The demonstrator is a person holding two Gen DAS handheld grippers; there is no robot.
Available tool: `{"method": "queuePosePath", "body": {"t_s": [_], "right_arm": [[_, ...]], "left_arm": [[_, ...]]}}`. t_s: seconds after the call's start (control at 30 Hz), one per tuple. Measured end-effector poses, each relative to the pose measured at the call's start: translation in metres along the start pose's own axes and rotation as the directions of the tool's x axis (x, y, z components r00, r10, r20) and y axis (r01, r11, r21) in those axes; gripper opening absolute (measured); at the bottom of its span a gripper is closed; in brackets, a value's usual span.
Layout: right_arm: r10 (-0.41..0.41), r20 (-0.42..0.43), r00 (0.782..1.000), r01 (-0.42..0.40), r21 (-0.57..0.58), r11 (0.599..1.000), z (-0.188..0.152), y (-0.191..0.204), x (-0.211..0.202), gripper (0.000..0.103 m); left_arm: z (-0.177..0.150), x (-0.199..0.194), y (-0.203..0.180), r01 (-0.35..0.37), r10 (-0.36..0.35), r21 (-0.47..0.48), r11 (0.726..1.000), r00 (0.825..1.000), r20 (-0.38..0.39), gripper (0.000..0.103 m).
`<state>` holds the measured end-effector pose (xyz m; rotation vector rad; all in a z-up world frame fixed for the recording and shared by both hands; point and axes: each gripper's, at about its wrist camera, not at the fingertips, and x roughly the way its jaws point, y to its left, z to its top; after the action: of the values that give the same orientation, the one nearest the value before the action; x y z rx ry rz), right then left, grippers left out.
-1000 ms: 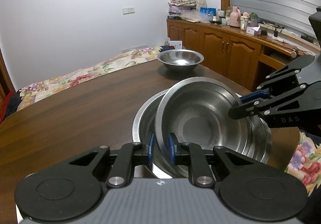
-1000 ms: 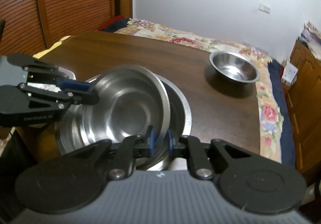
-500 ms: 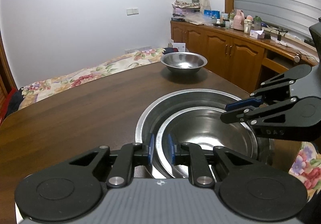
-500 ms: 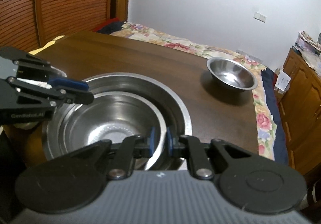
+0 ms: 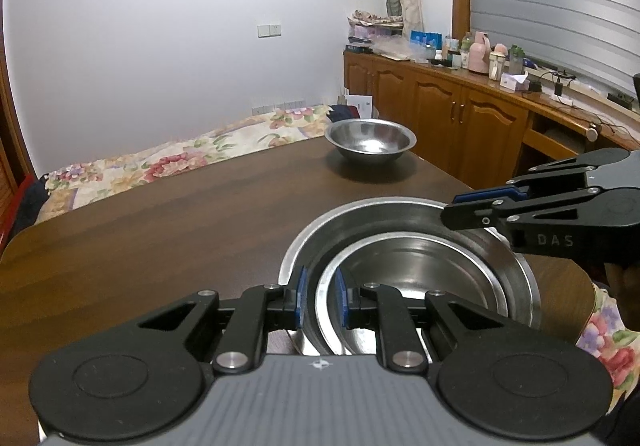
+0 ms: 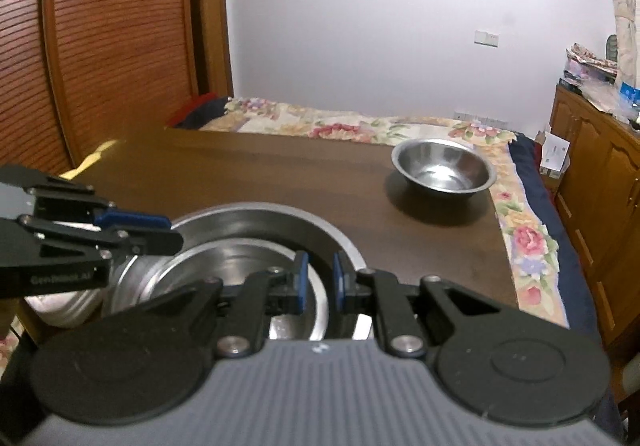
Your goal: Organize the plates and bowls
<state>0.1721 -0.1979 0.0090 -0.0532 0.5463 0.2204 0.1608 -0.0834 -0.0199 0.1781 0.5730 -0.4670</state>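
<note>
A mid-sized steel bowl [image 5: 420,278] lies level inside a larger steel bowl [image 5: 304,246] on the dark wooden table [image 5: 160,230]. My left gripper [image 5: 321,296] is shut on the inner bowl's near rim. On the opposite rim my right gripper [image 5: 450,206] is shut too, with the thin edge between its blue pads. The right wrist view shows that same inner bowl [image 6: 240,266], my right gripper [image 6: 318,280] and the left gripper [image 6: 174,232] reaching in from the left. A smaller steel bowl [image 5: 370,138] stands alone near the table's far corner.
Bare tabletop stretches between the nested bowls and the small bowl [image 6: 444,170]. A floral bed cover [image 5: 180,158] lies past the far table edge. Wooden cabinets [image 5: 460,110] with bottles on top line the right wall. A slatted wooden door [image 6: 100,46] stands at the left.
The inner bowl was tilted up on edge a second ago and has come down flat into the larger bowl. Both grippers kept their hold on its rim.
</note>
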Motion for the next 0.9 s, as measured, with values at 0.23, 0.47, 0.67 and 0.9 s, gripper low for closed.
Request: {"method": "queuePosePath", "body": {"t_s": [0.23, 0.47, 0.67, 0.9], "right_arm": [[-0.010, 0.034, 0.999, 0.010, 0.002, 1.000, 0.006, -0.003, -0.012, 0.015], [-0.038, 0.068, 0.997, 0.038, 0.007, 0.999, 0.018, -0.007, -0.033, 0.015], [-0.056, 0.110, 0.992, 0.052, 0.042, 0.998, 0.029, -0.018, -0.051, 0.015], [-0.103, 0.142, 0.985, 0.080, 0.159, 0.984, 0.047, -0.054, -0.047, 0.029]], "left_arm": [[0.010, -0.006, 0.000, -0.007, 0.007, -0.004, 1.000, 1.000, 0.025, 0.019], [0.029, -0.025, -0.007, -0.003, 0.003, -0.004, 1.000, 0.998, 0.064, 0.019], [0.047, -0.038, -0.012, 0.005, -0.005, 0.003, 1.000, 0.996, 0.093, 0.036], [0.074, -0.032, -0.015, 0.038, -0.039, 0.006, 0.999, 0.993, 0.113, 0.060]]}}
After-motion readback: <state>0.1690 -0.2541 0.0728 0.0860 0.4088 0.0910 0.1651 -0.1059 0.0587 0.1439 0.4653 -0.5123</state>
